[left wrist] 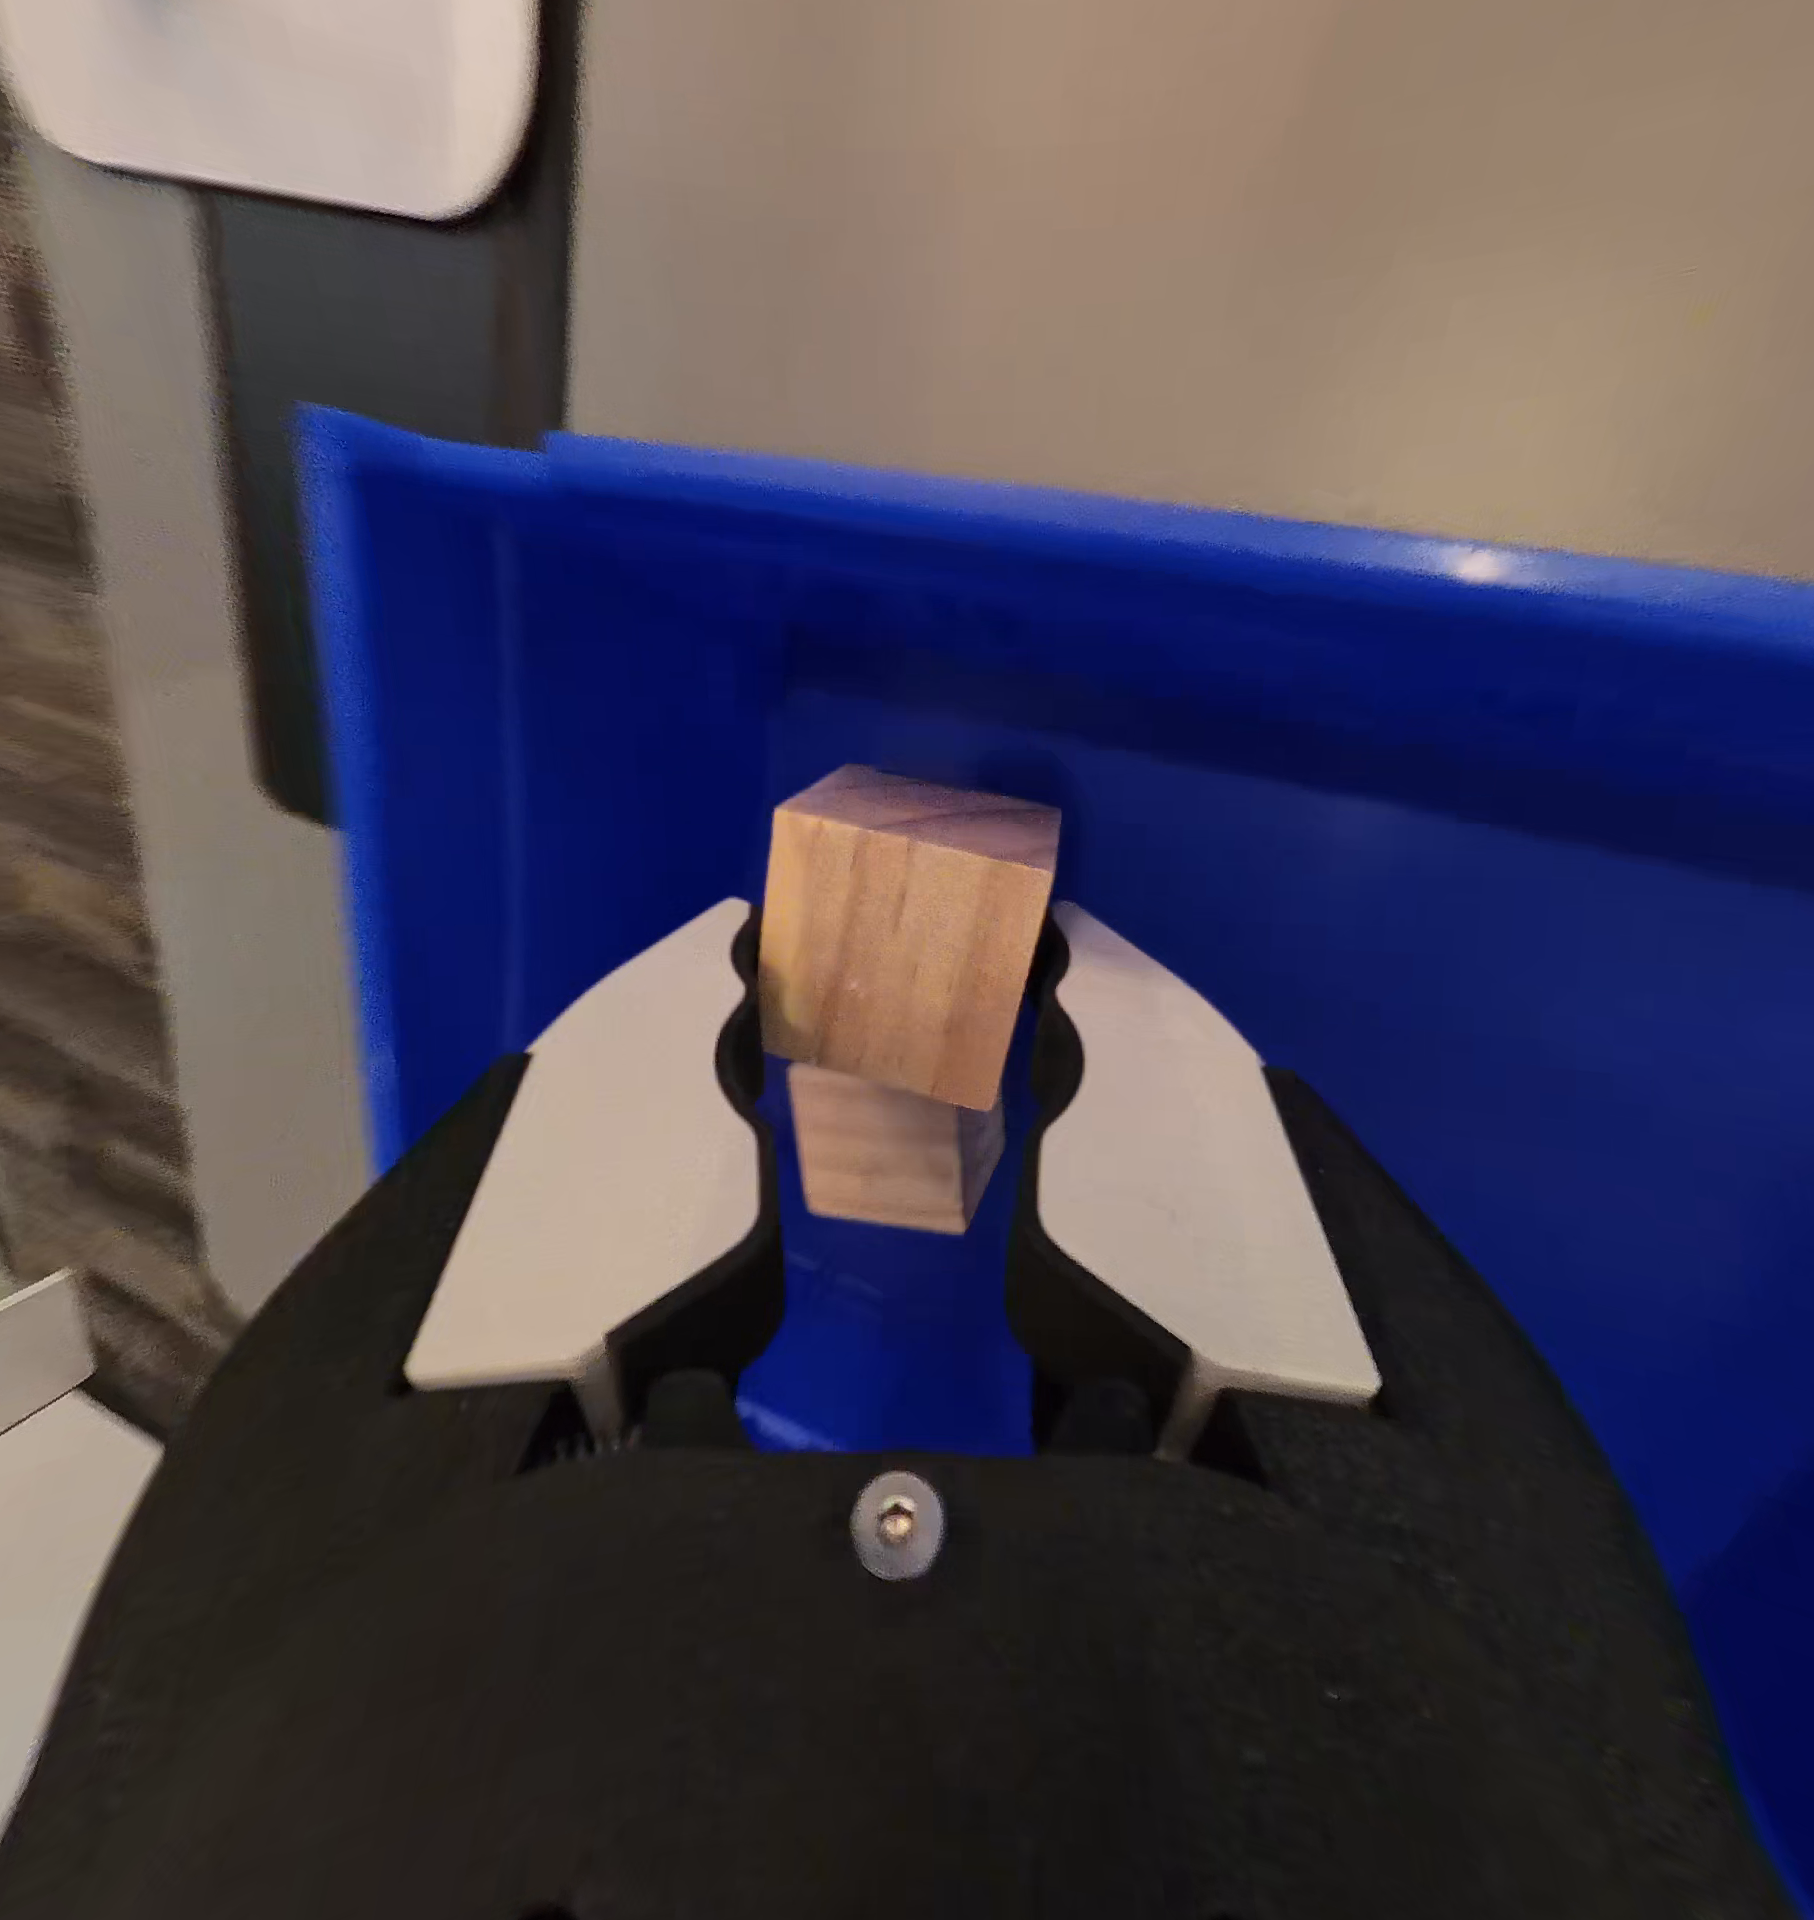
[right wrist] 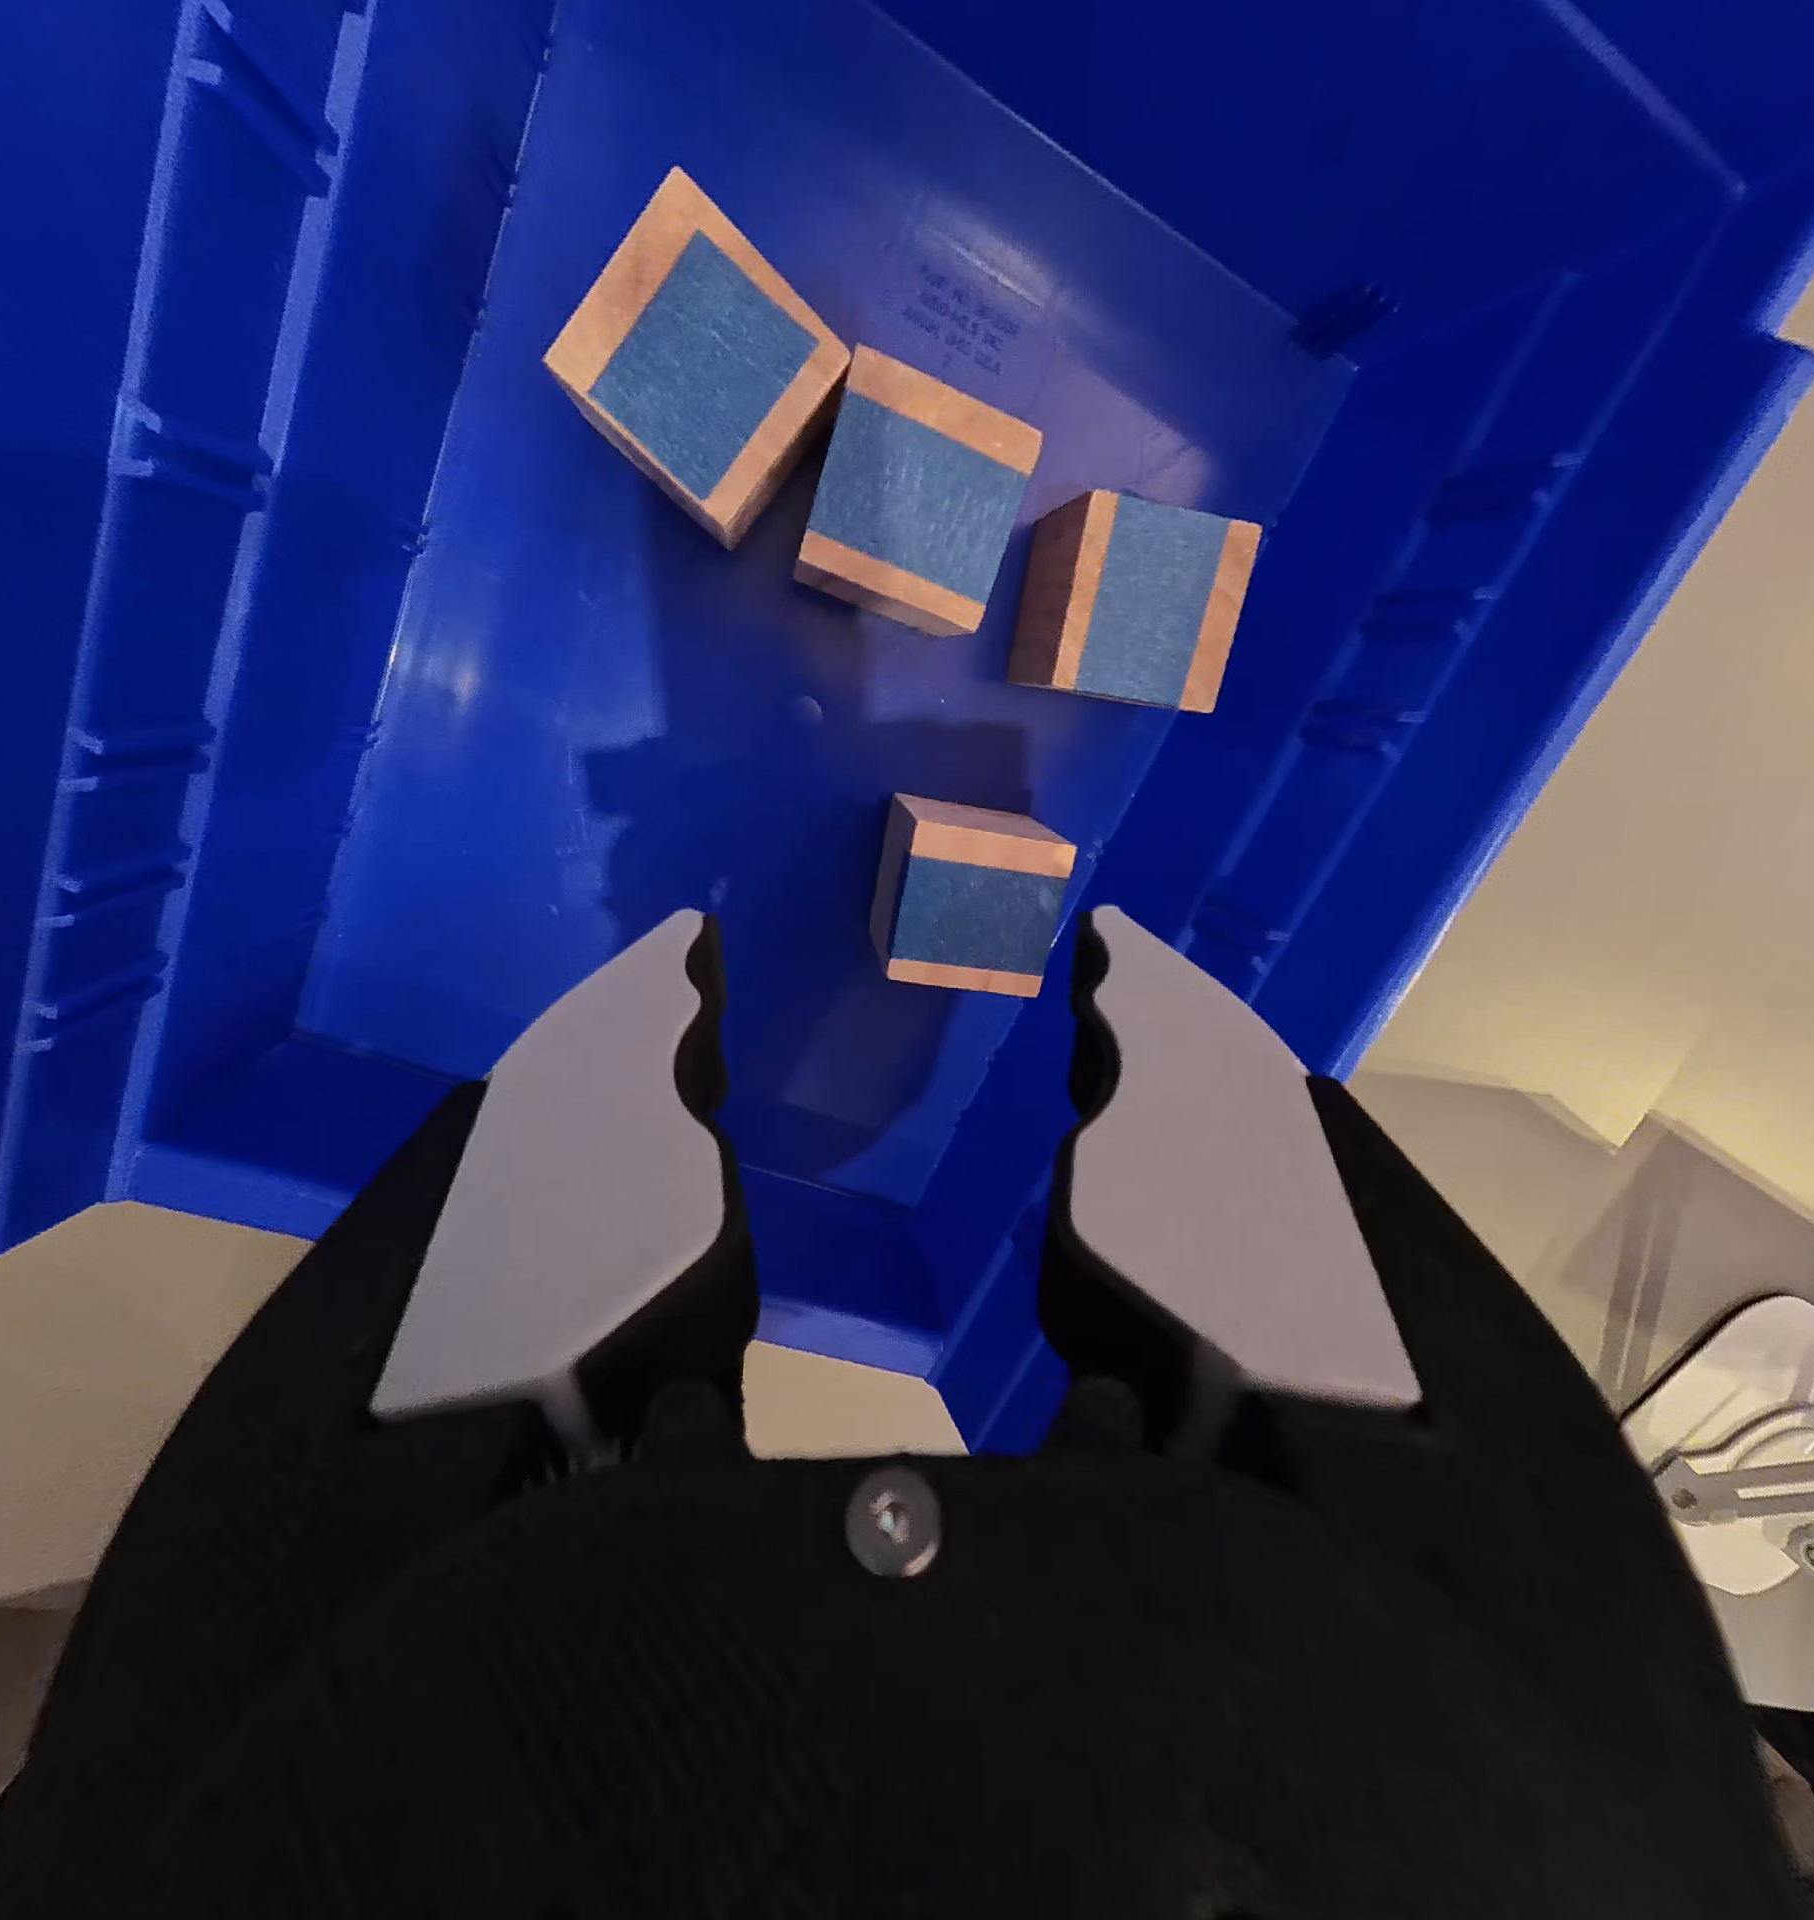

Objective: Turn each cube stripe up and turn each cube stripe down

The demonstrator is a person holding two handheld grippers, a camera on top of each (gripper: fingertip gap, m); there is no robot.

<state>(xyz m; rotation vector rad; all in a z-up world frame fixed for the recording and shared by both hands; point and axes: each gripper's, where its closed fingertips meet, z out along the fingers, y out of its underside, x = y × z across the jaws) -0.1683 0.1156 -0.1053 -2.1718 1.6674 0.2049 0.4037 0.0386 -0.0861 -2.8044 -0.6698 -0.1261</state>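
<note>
A: Start with the biggest thing. Where does the job stand?

B: In the right wrist view, the deep blue plastic bin [right wrist: 1661,343] holds 4 small wooden cubes with blue tape stripes [right wrist: 918,488] on its floor. All 4 show the stripe facing up. 3 sit clustered at the far end, 2 of them touching; the 4th lies apart, nearer the camera.

A: So the stripe-up half looks finished there?

B: For those 4, I judge yes. Turning them stripe down is left, if that comes next.

A: And the right gripper [right wrist: 895,935]?

B: Its jaws stand apart, empty, hovering above the bin with the nearest cube just beyond the fingertips.

A: The left side?

B: The left gripper [left wrist: 898,940] is clamped on a plain-faced wooden cube [left wrist: 898,935], lifted above the bin. No stripe shows on its visible faces. Another wooden cube [left wrist: 887,1158] lies below it, also showing no stripe.

A: So those 2 remain?

B: Likely; where their stripes face, I cannot tell.
</note>
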